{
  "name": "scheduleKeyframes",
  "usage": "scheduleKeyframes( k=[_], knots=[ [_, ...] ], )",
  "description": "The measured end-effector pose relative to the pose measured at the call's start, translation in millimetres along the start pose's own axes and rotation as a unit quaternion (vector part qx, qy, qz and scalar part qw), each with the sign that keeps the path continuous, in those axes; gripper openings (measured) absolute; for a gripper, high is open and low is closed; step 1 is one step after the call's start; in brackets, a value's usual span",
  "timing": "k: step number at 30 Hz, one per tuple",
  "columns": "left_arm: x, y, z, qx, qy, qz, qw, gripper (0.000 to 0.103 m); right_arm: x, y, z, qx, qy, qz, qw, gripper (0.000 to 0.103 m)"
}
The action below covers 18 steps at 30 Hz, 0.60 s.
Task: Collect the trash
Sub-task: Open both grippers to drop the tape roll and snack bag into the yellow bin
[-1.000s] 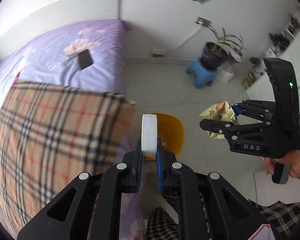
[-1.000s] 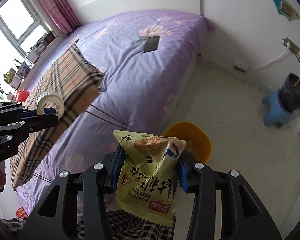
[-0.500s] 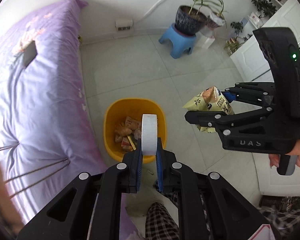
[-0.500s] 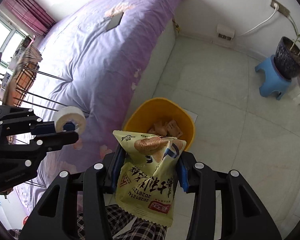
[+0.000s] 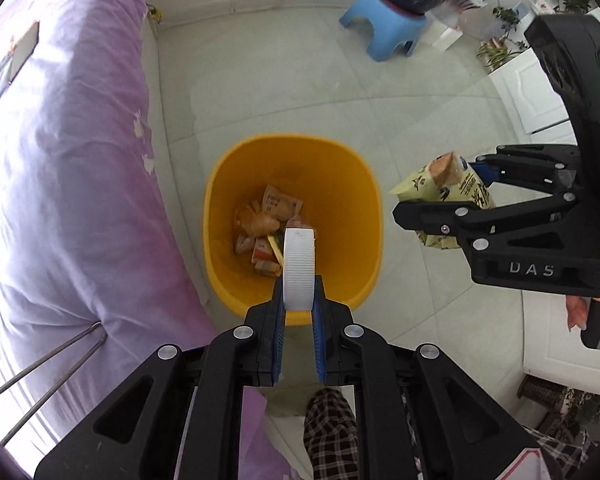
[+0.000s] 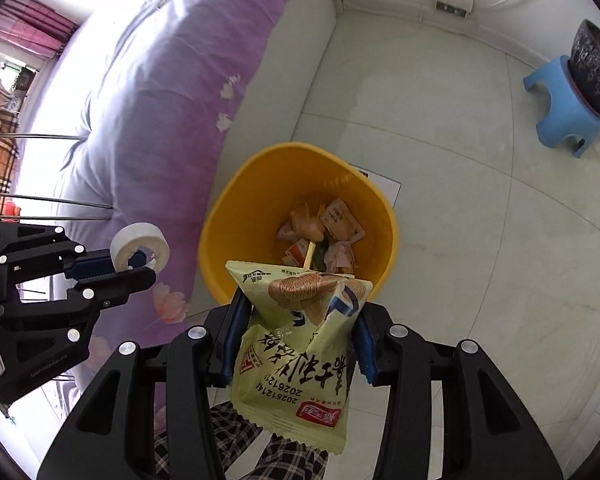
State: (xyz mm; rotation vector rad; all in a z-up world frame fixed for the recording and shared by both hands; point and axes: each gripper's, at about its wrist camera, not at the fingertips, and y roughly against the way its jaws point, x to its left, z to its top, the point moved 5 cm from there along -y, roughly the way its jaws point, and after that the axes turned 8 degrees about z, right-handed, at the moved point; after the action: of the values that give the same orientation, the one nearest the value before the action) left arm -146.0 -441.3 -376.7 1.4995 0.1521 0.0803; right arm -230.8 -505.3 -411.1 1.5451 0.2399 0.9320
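A yellow bin (image 5: 364,220) (image 6: 228,224) stands on the floor beside the bed, with several snack wrappers in its bottom. My left gripper (image 5: 298,300) (image 6: 140,268) is shut on a white tape roll (image 5: 299,268) (image 6: 140,244), held edge-on above the bin's near rim. My right gripper (image 6: 300,312) (image 5: 440,188) is shut on a pale yellow snack bag (image 6: 296,352) (image 5: 448,188). In the left wrist view the bag hangs just right of the bin; in the right wrist view it hangs over the near rim.
A purple bed (image 5: 60,160) (image 6: 160,100) runs along the left of the bin. A blue stool (image 5: 384,28) (image 6: 560,120) carrying a dark plant pot (image 6: 596,68) stands at the far right. White cabinets (image 5: 532,92) are on the right. A checked trouser leg (image 5: 332,432) shows below.
Both grippers have sunk and tipped downward. The view swung from the bed and wall to the bin, which now looks larger and closer. Both grips are unchanged.
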Motion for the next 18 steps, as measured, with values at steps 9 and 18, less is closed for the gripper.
scheduleKeyframes(
  k=[9,18],
  knots=[
    [3,-20,9,0.014,0.007,0.005,0.9999,0.016,-13,-23,9,0.012,-0.009,-0.001,1.0,0.051],
    [2,-22,12,0.014,0.011,0.006,0.9998,0.058,-21,-21,13,0.007,-0.017,-0.003,1.0,0.058]
  ],
)
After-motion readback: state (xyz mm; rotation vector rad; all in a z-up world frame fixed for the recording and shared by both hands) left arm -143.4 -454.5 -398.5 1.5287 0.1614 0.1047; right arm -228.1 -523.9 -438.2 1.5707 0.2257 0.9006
